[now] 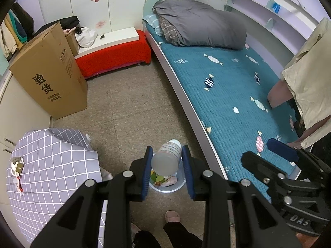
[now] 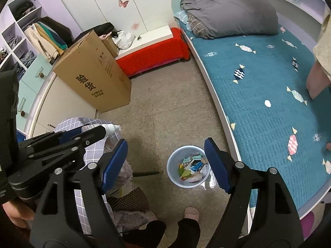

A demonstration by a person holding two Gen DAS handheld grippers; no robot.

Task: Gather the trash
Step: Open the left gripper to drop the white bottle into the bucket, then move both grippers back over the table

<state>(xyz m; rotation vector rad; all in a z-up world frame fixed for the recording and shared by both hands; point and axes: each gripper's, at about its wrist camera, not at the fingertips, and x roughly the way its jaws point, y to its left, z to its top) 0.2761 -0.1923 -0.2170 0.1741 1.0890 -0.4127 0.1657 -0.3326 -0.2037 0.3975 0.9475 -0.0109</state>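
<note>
A: Look at the left gripper (image 1: 167,161). Its blue pads are pinching a small white bottle (image 1: 168,155) by the sides, with the bottle's base turned up toward the handle and the cap end pointing away.

B: Yes, and it hangs right above the bin (image 2: 187,166), the pale blue round one on the floor (image 2: 165,107), just beside the near end of the bed (image 2: 258,95).

A: There's already rubbish in that bin: wrappers, something green, a bit of pink.

B: And the right gripper (image 2: 166,164)?

A: Spread wide, nothing between the fingers. From its own camera you see the bin straight through the gap.

B: In the left camera it shows at the right edge, over the bed's teal quilt, near the corner of the mattress.

A: The person's slipper (image 2: 192,214) is planted on the floor just this side of the bin, dark trouser legs either side.

B: To the left there's the table under a grey checked cloth (image 1: 51,165), with a couple of scraps lying on it near the left edge.

A: Further back on the left stands the tall cardboard box (image 2: 97,76), and beyond it the red-covered bench (image 2: 153,55) against the far wall.

B: Grey duvet (image 2: 231,13) heaped at the far end of the bed.
</note>
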